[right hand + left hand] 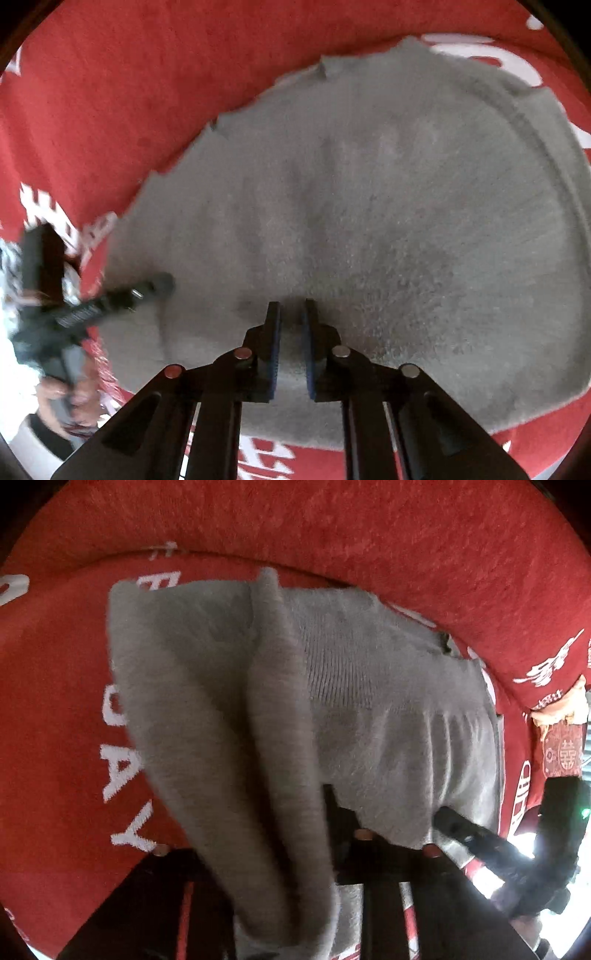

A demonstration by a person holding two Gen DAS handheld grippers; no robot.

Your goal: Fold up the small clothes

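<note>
A small grey knit garment (332,686) lies on a red cloth (332,524) with white lettering. In the left wrist view a thick fold of it drapes over my left gripper (291,849) and hides the fingertips; the grey cloth runs down between the fingers. My right gripper (291,317) stands over the garment (369,203), its blue-padded fingers (274,343) nearly together with a pinch of grey cloth between them. The right gripper also shows at the lower right of the left wrist view (480,838), its tip at the garment's edge. The left gripper shows at the left of the right wrist view (110,299).
The red cloth (110,92) covers the whole surface under the garment. A red patterned packet (561,753) and something pale sit at the far right edge. Bright light shows beyond the cloth's edge at lower right (517,849).
</note>
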